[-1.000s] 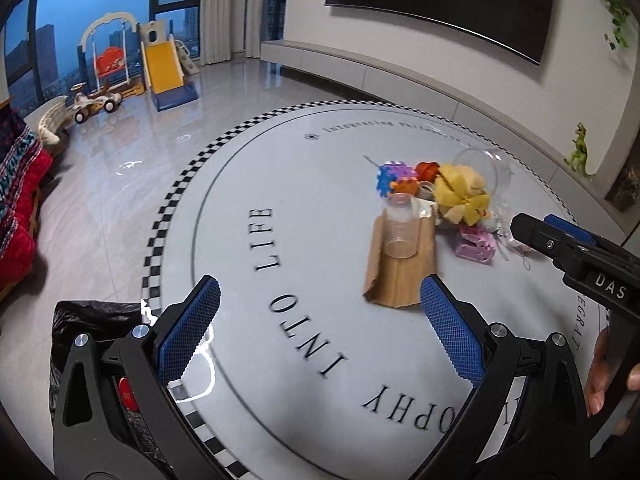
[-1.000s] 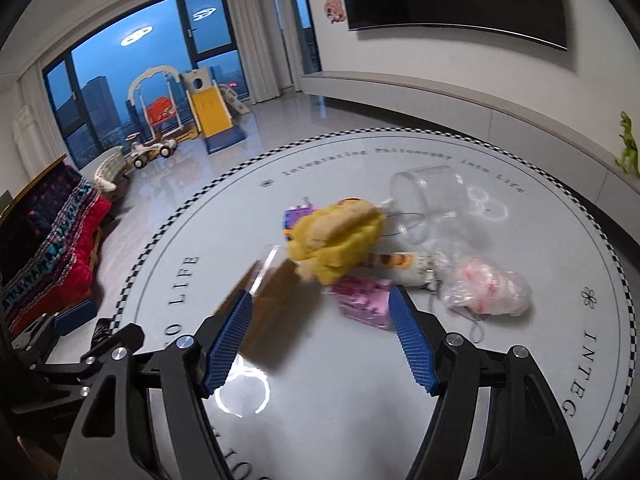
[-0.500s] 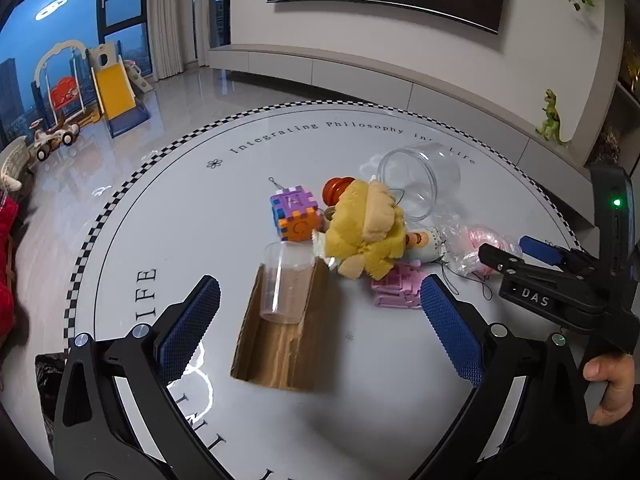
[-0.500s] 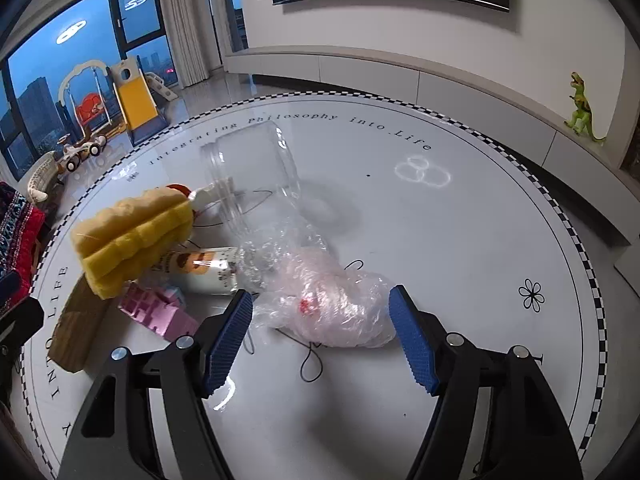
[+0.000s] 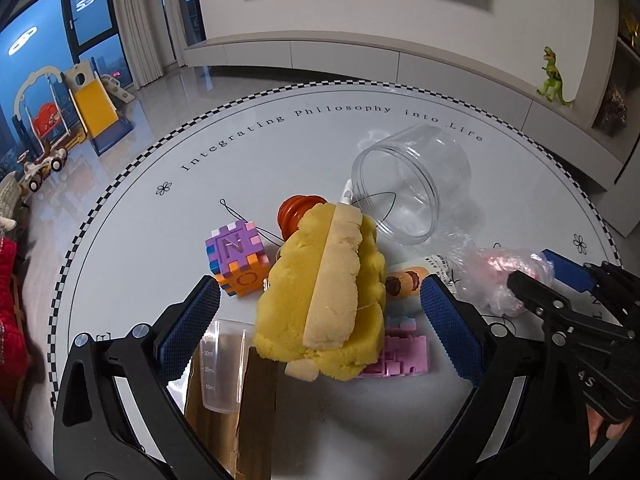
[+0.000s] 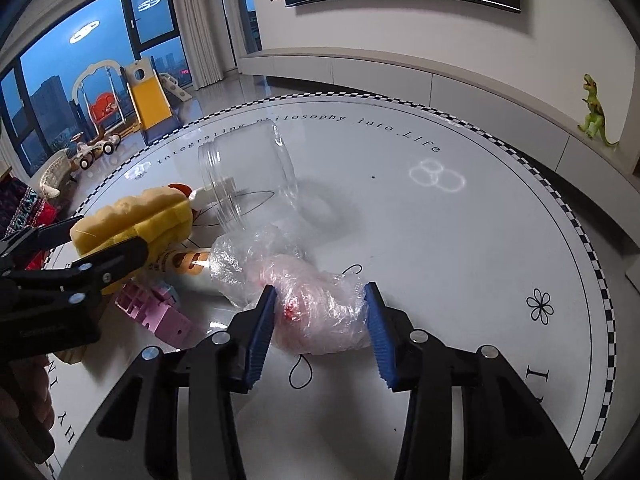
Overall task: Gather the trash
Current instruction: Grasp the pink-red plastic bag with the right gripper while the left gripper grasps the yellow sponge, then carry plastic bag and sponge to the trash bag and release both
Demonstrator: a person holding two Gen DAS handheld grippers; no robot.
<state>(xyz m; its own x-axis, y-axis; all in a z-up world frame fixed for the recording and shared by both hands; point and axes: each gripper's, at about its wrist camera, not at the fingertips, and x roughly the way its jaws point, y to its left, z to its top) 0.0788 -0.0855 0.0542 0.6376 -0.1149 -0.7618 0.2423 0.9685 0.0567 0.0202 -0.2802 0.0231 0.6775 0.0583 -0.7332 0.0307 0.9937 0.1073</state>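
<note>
A crumpled clear plastic bag with pink and red inside lies on the round white table. My right gripper is open with its blue pads on either side of the bag, close to touching. The bag also shows in the left wrist view. My left gripper is open around a yellow plush toy. A brown cardboard piece with a clear measuring cup on it lies under the left finger. A clear plastic jar lies on its side behind.
A purple and orange foam cube, a pink block, a small bottle and an orange ball sit around the plush. A toy slide stands on the floor beyond.
Both grippers have moved forward. The right gripper has closed in and narrowed around the plastic bag. The left gripper has come over the plush toy.
</note>
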